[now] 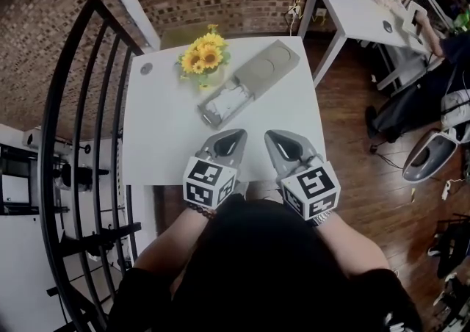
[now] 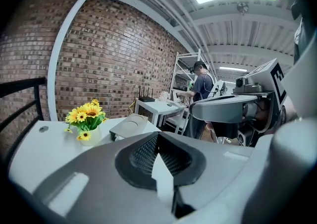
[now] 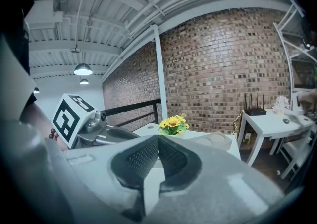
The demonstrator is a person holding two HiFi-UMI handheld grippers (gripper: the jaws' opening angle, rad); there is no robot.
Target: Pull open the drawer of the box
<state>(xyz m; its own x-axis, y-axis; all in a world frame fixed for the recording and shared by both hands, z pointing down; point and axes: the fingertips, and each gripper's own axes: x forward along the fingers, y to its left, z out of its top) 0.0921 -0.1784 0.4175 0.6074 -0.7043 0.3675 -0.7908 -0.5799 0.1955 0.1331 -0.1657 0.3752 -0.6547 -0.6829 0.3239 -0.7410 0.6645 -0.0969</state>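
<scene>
The right gripper [image 3: 158,139] fills the foreground, its grey jaws with dark ribbed pads meeting at the tips with nothing between them. To its left is the left gripper [image 3: 111,133], carrying its black-and-white marker cube [image 3: 72,115]. Beyond the jaws is a white table top [image 3: 148,129] with a bunch of yellow sunflowers [image 3: 172,123] on it and, just to their right, a flat grey box with a round recess in its lid [image 3: 215,140]. Behind stand a red brick wall [image 3: 223,64], a white post [image 3: 159,69] and a black metal railing [image 3: 131,108]. At the far right, a small white side table [image 3: 275,123] holds a black router with upright antennas [image 3: 255,111].
</scene>
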